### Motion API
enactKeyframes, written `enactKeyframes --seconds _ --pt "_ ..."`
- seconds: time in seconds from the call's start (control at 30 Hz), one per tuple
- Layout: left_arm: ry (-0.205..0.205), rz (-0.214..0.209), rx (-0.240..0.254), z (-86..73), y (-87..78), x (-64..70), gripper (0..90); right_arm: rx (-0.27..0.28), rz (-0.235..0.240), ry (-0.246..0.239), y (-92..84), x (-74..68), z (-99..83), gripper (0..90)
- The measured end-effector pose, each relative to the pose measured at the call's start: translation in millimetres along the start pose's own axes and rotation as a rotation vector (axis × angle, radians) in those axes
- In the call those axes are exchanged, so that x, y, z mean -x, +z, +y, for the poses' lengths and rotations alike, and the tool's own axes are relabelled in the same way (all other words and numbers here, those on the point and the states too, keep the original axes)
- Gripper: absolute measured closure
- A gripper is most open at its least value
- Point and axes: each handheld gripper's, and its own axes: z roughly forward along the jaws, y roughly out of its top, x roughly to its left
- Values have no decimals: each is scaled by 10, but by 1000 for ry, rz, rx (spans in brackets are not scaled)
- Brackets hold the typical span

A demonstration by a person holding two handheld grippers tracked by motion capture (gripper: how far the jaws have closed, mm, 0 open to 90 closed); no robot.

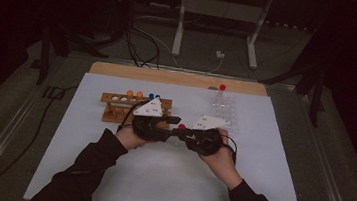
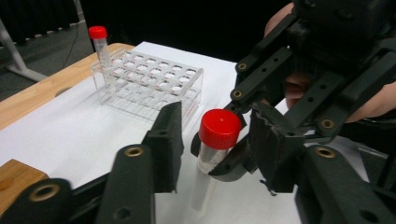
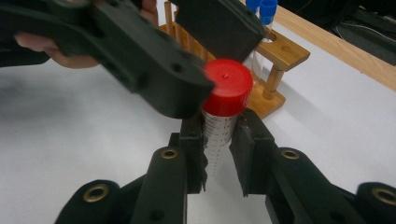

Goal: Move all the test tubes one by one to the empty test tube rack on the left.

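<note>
Red-capped clear plastic tube (image 3: pixel 223 116)

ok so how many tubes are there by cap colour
red-cap tubes: 2
orange-cap tubes: 2
blue-cap tubes: 2
total: 6

dim overall in the high view, with the white desk (image 1: pixel 169 170) as the only bright patch and near-black surroundings. no hard shadows, only soft diffuse light from above. brighter in both gripper views; faint sheen on the red cap (image 3: pixel 227 88). nearest jaws blurred and out of focus, clear rack (image 2: pixel 149 84) slightly soft, mild stretching toward the edges.
</note>
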Motion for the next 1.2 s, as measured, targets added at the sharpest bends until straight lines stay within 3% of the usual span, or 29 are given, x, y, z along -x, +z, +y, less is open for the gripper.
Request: enactKeyframes --seconds 0.2,0.4,0.63,0.93,1.2 --pt "11 -12 -12 13 47 3 696 0 4 -2 1 -8 -2 742" --pt "27 0 -8 25 34 4 712 -1 14 4 -7 10 0 731" --pt "28 34 6 73 -82 -42 714 31 -10 15 -42 18 4 537" --pt "28 114 27 129 -415 -172 715 80 -30 58 -108 48 38 147" --pt "21 203 39 164 -750 -321 715 111 -31 62 -144 59 46 0"
